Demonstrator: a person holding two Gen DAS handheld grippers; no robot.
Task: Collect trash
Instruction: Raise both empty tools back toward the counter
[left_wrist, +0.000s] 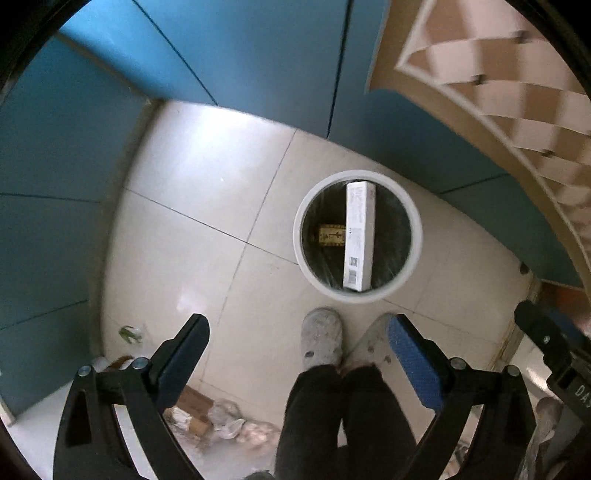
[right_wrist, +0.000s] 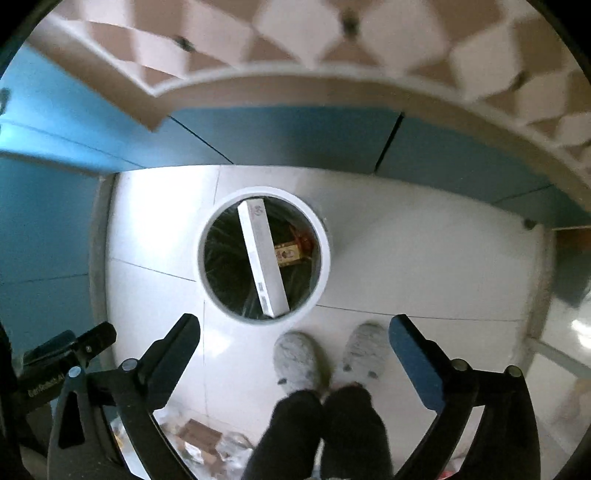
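Both grippers are pointed straight down at the floor (left_wrist: 207, 177), fingers spread wide, nothing held between them. Left gripper (left_wrist: 295, 354): a white-rimmed bin (left_wrist: 301, 236) is seen ahead of the fingertips, slightly toward the right finger. Inside it a long white box (left_wrist: 357, 236) is leaned across the black liner, with a small gold-brown pack (left_wrist: 330, 234) lying beside it, deeper in. Right gripper (right_wrist: 293, 347): the same bin (right_wrist: 325, 258) is seen just ahead, nearer the left finger, holding the white box (right_wrist: 262, 254) and the pack (right_wrist: 288, 254). Grey slippers (right_wrist: 295, 358) and dark trouser legs (right_wrist: 354, 424) are seen between the fingers. More trash (left_wrist: 207, 417), cardboard and crumpled plastic, is left on the floor behind the left finger. Blue panels (left_wrist: 74, 147) surround the floor.
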